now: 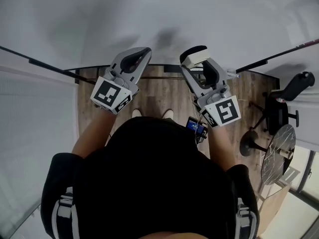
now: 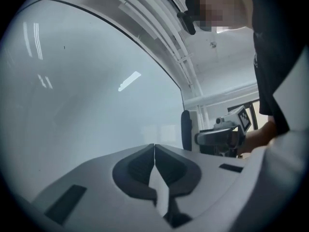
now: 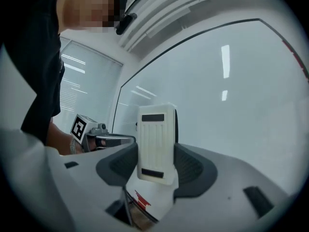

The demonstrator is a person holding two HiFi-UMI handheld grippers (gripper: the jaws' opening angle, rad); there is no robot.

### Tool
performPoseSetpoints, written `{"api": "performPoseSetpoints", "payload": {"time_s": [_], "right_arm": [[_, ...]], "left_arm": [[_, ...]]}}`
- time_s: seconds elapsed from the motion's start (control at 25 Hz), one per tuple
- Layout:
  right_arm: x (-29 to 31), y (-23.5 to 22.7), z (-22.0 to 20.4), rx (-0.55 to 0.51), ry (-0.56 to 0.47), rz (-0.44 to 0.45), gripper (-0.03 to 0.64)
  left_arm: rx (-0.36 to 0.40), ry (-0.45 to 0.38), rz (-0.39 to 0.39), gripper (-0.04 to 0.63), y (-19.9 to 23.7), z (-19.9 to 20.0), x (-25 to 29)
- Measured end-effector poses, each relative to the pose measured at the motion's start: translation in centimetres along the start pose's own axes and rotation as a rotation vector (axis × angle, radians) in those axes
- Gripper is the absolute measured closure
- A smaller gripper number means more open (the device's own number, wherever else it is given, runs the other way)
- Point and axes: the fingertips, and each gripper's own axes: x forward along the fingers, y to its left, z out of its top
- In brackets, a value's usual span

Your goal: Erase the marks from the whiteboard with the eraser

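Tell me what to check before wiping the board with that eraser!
1. Eraser gripped firmly: ok, the right gripper has its jaws shut on it.
2. Left gripper clear of the eraser: ok, it is shut, empty and held apart from it.
3. Dark felt side facing the whiteboard: ok.
4. Felt touching the whiteboard: cannot tell.
5. Marks left to wipe: cannot tell, only one tiny dark speck shows.
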Motion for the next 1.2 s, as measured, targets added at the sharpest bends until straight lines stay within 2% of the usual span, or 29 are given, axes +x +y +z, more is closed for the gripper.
{"api": "performPoseSetpoints", "payload": {"time_s": [0.4, 0.72, 1.2], "right_arm": [[-2.1, 0.4, -3.3, 0.125, -0.005, -0.019, 0.383], [-0.9, -0.1, -2.9, 0.086, 0.002, -0.032, 0.383], [-0.3, -0.3, -3.1, 0.107, -0.008, -0.014, 0.383]], "left_arm": [[-0.022, 0.02, -0.082, 0.589, -3.6, -2.2, -1.3], [-0.016, 0.018, -0.082, 0.589, -3.3, -2.3, -1.2], [-0.011, 0.021, -0.061, 0.589, -3.0, -2.0, -1.0]]}}
